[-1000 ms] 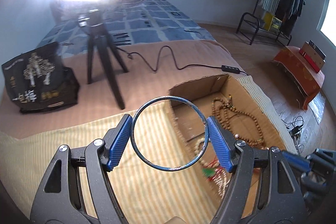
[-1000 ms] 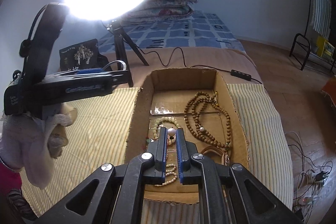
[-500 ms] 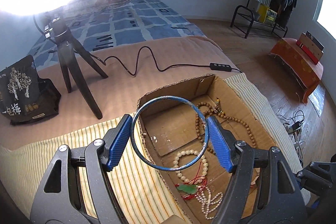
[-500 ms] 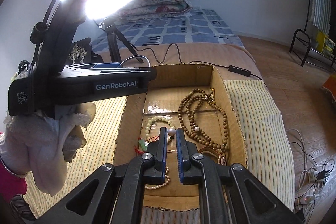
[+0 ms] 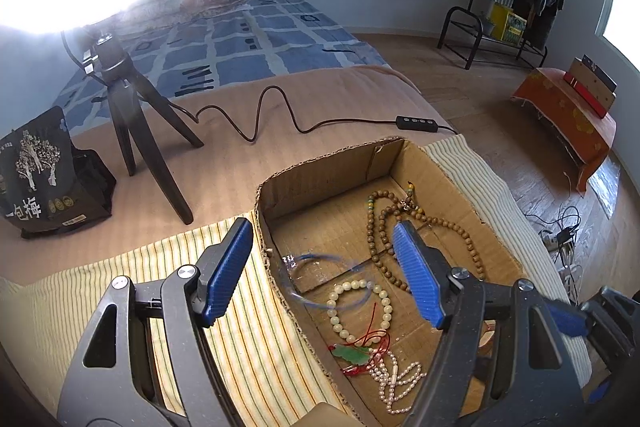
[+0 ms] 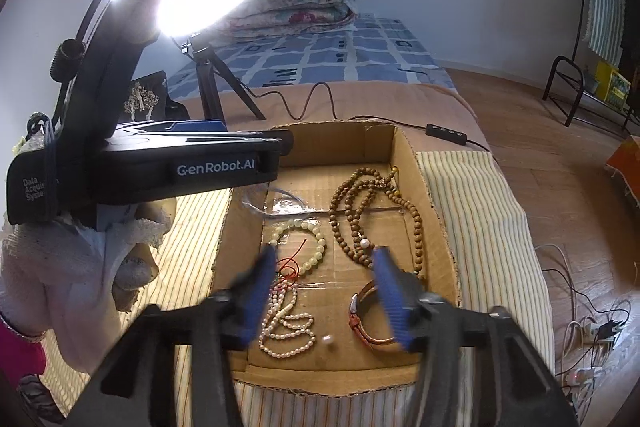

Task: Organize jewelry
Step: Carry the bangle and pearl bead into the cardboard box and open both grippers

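Observation:
A cardboard box (image 5: 328, 167) (image 6: 416, 163) lies on a striped cloth. My left gripper (image 5: 324, 267) is open over the box's near left edge. A thin blue bangle (image 5: 316, 279) shows blurred below it inside the box, free of the pads; it also shows in the right wrist view (image 6: 276, 203). My right gripper (image 6: 326, 291) is open, blurred, above the box's near end. A small white pearl (image 6: 328, 339) lies loose below it. In the box are a brown bead necklace (image 6: 360, 211), a pale bead bracelet (image 6: 300, 247), a pearl strand (image 6: 284, 327), a green pendant on red cord (image 5: 352, 353) and a leather watch (image 6: 360, 311).
A ring light on a black tripod (image 5: 132, 131) stands behind the box, its cable and switch (image 5: 416, 123) running right. A black printed bag (image 5: 40, 179) sits at left. The left gripper's body (image 6: 160, 163) and gloved hand (image 6: 72, 287) hang over the box's left side.
My left gripper opened and the blue bangle dropped into the box. My right gripper opened and let go of the small white pearl, which now lies on the box floor.

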Available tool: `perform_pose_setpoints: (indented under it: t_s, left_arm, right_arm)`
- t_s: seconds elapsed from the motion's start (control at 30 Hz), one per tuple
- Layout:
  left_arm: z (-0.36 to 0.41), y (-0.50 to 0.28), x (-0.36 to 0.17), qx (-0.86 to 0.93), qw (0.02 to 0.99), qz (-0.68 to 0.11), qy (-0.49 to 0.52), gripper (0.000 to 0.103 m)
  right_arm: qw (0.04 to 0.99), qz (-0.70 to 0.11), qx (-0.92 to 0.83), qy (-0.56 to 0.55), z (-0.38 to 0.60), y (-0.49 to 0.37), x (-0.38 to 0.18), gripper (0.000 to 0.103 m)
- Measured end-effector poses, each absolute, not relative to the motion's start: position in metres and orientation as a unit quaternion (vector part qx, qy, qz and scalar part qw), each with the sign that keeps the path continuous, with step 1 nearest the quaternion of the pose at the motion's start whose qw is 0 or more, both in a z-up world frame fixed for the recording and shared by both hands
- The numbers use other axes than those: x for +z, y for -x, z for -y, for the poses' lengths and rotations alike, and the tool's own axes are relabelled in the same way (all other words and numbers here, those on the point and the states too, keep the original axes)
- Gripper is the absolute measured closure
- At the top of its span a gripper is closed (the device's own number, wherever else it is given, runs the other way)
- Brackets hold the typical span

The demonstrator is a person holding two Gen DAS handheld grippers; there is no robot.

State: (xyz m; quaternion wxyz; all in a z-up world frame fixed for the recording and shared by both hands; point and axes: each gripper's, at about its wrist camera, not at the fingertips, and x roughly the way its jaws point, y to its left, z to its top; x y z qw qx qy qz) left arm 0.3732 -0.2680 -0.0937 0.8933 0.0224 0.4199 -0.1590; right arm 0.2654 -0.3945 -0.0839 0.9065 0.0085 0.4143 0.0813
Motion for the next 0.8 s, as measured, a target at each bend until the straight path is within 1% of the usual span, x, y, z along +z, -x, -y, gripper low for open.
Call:
perform_pose_setpoints:
  t_s: [0.07, 0.1, 0.2, 0.23, 0.8]
  left_arm:
    - [0.267, -0.372, -0.092, -0.158, 0.893, -0.42, -0.021, 0.028]
    - [0.266, -0.371, -0.091, -0.158, 0.894, -0.419, -0.021, 0.028]
    - [0.265, -0.369, -0.087, -0.157, 0.895, -0.417, -0.021, 0.028]
    - [0.264, -0.368, -0.085, -0.157, 0.895, -0.416, -0.02, 0.028]
    - [0.24, -0.332, -0.039, -0.151, 0.912, -0.38, -0.016, 0.028]
  right_arm:
    - [0.907, -0.414, 0.08, -0.008, 0.395, -0.264, -0.083, 0.042]
    - [0.907, -0.414, 0.08, -0.008, 0.395, -0.264, -0.083, 0.04]
    - [0.91, -0.409, 0.071, -0.007, 0.395, -0.261, -0.079, 0.027]
    - [0.911, -0.408, 0.067, -0.006, 0.395, -0.259, -0.078, 0.025]
    - [0.923, -0.381, 0.048, 0.004, 0.383, -0.227, -0.043, 0.024]
